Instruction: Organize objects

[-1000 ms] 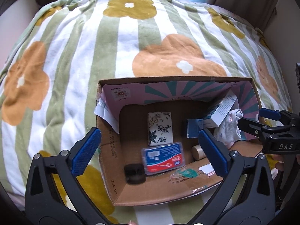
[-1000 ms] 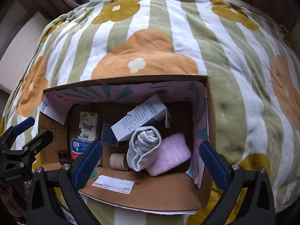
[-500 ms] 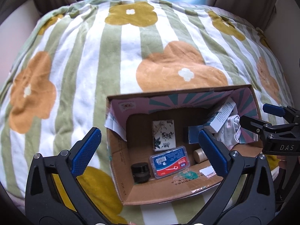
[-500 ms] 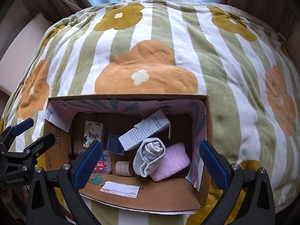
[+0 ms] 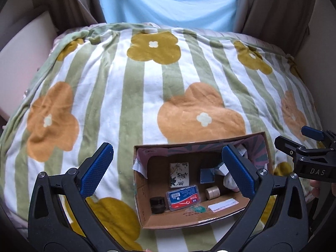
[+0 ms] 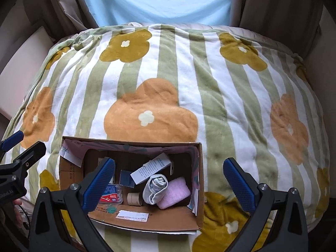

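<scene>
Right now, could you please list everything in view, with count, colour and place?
box: 1, brown cardboard, open, on the blanket's near edge
blanket: 1, green and white stripes with orange and mustard flowers, under the box
jar: 1, black, box's near left corner
case: 1, blue and red plastic, right of the jar
packet: 1, white with dark print, behind the case
roll: 1, beige, near wall of the box, middle
square: 1, dark blue, behind the roll
carton: 1, white, tilted, box's middle
sock: 1, grey, rolled, right of the roll
towel: 1, pink, box's right side
curtains: light blue and brown, behind the blanket
left gripper: 1, black with blue pads, open, empty
right gripper: 1, same, open, empty
</scene>
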Demonstrator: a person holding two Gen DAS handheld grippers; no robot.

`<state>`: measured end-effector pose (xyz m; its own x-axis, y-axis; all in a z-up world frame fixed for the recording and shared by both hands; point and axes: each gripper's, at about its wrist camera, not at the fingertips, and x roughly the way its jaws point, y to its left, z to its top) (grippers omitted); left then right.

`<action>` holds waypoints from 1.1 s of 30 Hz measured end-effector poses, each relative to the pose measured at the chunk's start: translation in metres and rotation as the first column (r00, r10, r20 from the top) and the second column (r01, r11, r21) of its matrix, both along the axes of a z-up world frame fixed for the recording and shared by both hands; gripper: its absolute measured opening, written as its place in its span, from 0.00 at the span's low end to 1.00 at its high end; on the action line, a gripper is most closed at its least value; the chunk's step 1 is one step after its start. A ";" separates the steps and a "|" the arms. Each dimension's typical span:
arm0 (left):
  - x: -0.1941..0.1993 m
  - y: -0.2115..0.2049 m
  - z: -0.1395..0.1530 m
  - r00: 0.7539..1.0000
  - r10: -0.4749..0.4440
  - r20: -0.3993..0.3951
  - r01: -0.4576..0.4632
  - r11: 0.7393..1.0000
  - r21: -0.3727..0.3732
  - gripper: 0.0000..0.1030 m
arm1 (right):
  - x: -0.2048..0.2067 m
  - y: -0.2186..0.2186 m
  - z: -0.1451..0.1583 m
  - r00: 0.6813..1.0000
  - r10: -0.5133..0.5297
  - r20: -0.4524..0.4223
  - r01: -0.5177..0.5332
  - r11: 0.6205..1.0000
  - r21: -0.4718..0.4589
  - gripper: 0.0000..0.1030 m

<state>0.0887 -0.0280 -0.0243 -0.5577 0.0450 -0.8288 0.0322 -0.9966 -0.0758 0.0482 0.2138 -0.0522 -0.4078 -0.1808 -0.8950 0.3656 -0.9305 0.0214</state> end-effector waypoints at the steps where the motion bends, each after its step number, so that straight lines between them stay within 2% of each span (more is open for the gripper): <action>1: -0.001 -0.002 0.005 1.000 0.005 -0.007 -0.005 1.000 0.010 1.00 | -0.001 0.000 0.006 1.000 -0.003 -0.007 0.003 1.000 0.000 0.99; 10: -0.018 -0.020 0.026 0.998 0.043 -0.048 -0.042 0.999 0.023 1.00 | -0.014 -0.006 0.029 0.998 -0.026 -0.054 0.026 1.000 -0.010 1.00; 16: -0.028 -0.023 0.023 0.998 0.048 -0.051 -0.046 0.998 0.041 1.00 | -0.022 -0.007 0.028 0.998 -0.046 -0.049 0.046 0.999 -0.010 1.00; 25: -0.033 -0.022 0.011 0.998 0.053 -0.014 -0.052 0.997 0.056 1.00 | -0.028 -0.008 0.026 0.997 -0.053 -0.048 0.053 0.999 -0.009 1.00; 33: -0.040 -0.022 0.011 0.998 0.055 -0.013 -0.054 0.996 0.073 1.00 | -0.033 -0.009 0.025 0.997 -0.055 -0.050 0.055 0.998 -0.010 1.00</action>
